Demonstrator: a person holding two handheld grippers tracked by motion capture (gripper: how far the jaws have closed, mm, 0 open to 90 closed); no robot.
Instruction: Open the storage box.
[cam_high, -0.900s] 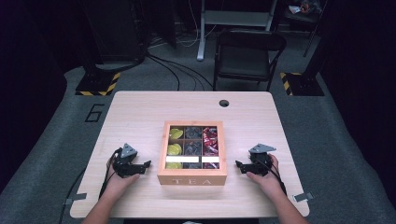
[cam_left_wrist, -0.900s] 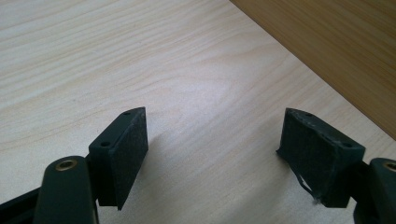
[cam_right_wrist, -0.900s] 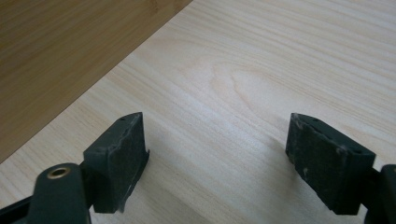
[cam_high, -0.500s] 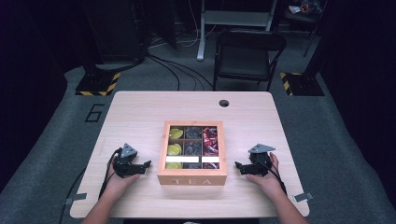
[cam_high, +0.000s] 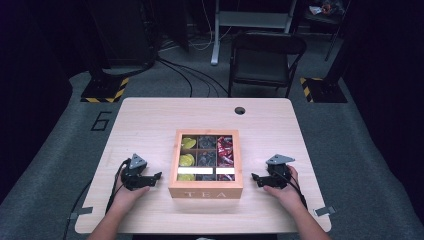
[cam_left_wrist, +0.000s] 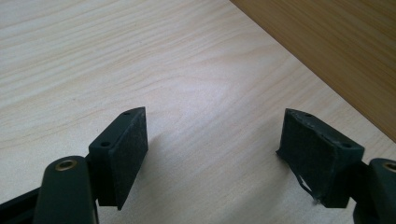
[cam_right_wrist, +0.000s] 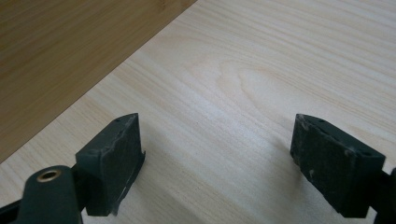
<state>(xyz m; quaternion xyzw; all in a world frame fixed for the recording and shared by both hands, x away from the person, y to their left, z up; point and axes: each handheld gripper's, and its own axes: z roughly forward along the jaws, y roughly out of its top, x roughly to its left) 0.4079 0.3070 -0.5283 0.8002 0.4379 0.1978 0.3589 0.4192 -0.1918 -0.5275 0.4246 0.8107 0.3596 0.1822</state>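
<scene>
— Tea box (cam_high: 206, 164): how many, and where is it sitting?

— One wooden box, sitting mid-worktop (cam_high: 150, 120) between both tongs, showing six compartments of packets.

— And the tongs?

— Two. The left tongs (cam_high: 157, 176) and right tongs (cam_high: 254, 177) are both gaping wide, gripping nothing, pointing at the box's sides just beside it.

The table (cam_high: 150, 125) was brightly lit from above against dim surroundings. Soft shadows lay beneath and between the jaws; near jaw bases were blurred, with grain ahead sharp.
</scene>
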